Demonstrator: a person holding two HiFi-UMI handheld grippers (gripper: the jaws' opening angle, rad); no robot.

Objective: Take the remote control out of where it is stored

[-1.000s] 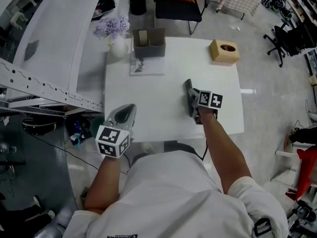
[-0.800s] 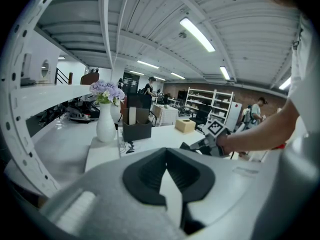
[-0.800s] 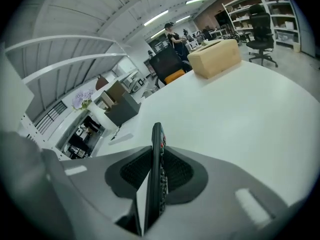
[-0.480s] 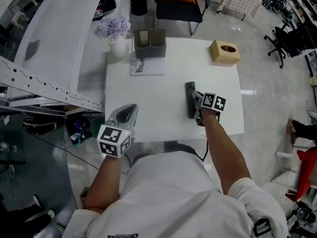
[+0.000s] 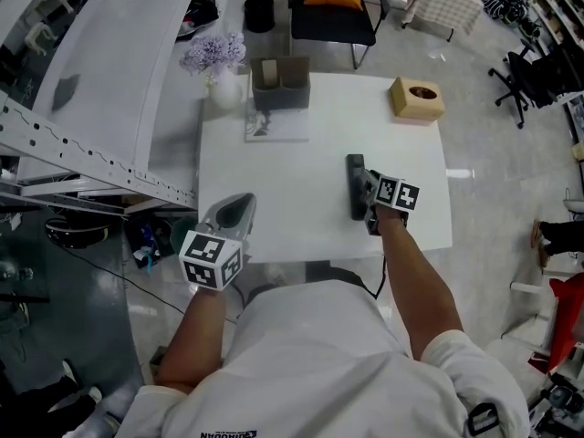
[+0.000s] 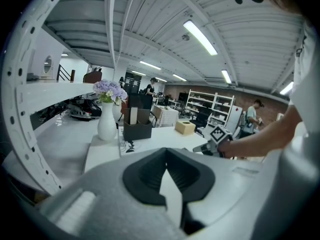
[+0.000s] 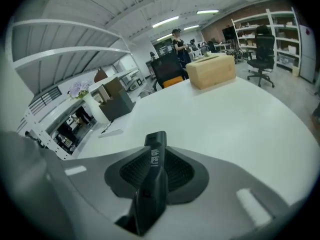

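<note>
The black remote control (image 5: pixel 356 185) lies lengthwise on the white table (image 5: pixel 274 190), right of centre. My right gripper (image 5: pixel 368 192) is at its near end. In the right gripper view the remote (image 7: pixel 155 179) stands on edge between the jaws, its near part wedged in the slot of my right gripper (image 7: pixel 156 156), whose grip is loosening. The grey storage holder (image 5: pixel 280 82) stands at the table's far edge, well away from the remote. My left gripper (image 5: pixel 239 203) hovers at the table's near left edge, shut and holding nothing.
A white vase of lilac flowers (image 5: pixel 219 71) stands left of the holder, and a flat booklet (image 5: pixel 274 124) lies in front of it. A tan tissue box (image 5: pixel 417 99) sits at the far right corner. A chair (image 5: pixel 328 7) stands beyond the table.
The right gripper and the remote have shifted slightly to the right, and the remote now lies straighter on the table. The left gripper has stayed where it was.
</note>
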